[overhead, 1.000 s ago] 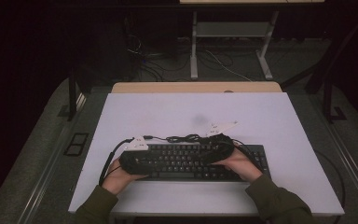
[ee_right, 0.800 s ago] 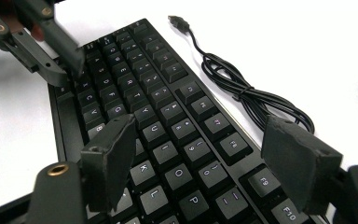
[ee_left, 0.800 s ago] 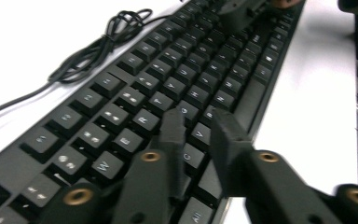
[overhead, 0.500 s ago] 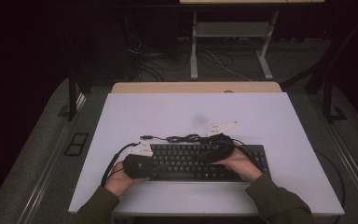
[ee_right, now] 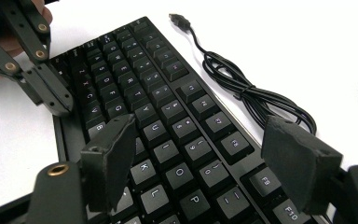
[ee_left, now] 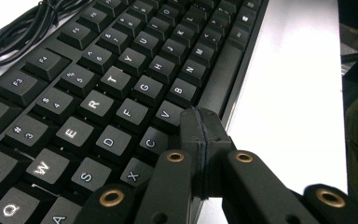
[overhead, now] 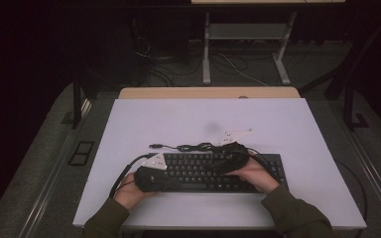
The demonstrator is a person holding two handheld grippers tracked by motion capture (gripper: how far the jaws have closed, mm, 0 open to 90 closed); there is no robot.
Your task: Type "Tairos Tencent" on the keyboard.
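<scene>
The left gripper [ee_left: 200, 140], jaws pressed together, rests over the keyboard [ee_left: 121, 79], while the right gripper [ee_right: 205, 163] spreads wide above keys, the bundled cable [ee_right: 242, 88] just beyond.

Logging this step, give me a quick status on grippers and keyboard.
Left gripper shut, tips at the keyboard's near edge by C and V. Right gripper open above the keys. Coiled USB cable lies behind, clear.

Beyond your fingertips, the coiled cable [overhead: 198, 147] blocks the keyboard's [overhead: 198, 173] far edge; bare table [overhead: 287, 129] lies beyond it.
</scene>
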